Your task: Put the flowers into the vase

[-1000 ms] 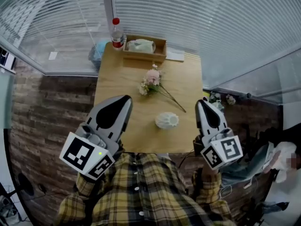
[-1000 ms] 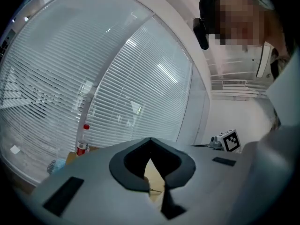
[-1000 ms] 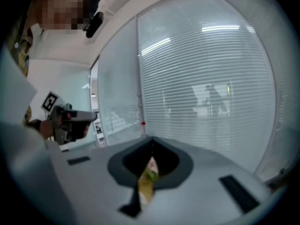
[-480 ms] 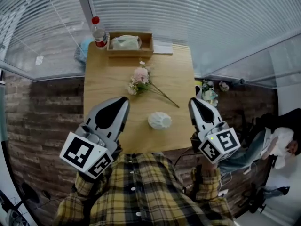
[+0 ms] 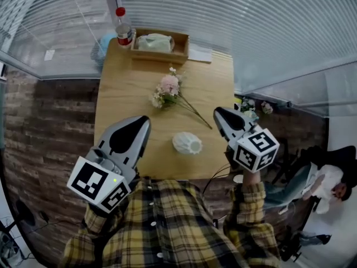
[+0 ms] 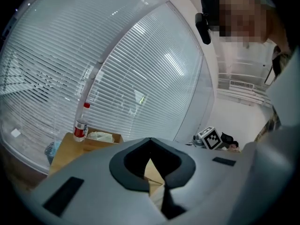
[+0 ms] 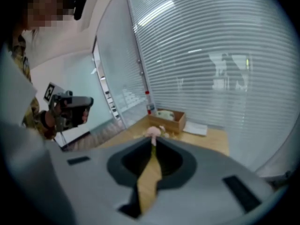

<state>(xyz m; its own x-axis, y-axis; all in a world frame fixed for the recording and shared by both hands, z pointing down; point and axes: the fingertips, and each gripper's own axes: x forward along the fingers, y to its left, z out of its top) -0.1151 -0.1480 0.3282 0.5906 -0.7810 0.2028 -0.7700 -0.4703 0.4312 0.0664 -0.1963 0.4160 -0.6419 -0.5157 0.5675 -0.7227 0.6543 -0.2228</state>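
We see a wooden table (image 5: 122, 94) before slatted blinds (image 5: 251, 27). At its far edge a red-capped bottle (image 5: 123, 29) stands just beside a shallow wooden box (image 5: 159, 55) holding something pale green (image 5: 152, 42). A white paper (image 5: 199, 53) lies on the box's other side. Something blue (image 5: 103, 43) shows past the bottle's corner.

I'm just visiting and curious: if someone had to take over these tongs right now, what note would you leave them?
Left tongs: shut, empty, over the table, near left side.
Right tongs: shut, empty, by the table's right edge.
Flowers: lying mid-table, stems pointing toward the right tongs.
Vase: on the table nearer the person, no flowers in it.
Done: nothing yet. Left: grasp the flowers, put them in the vase.
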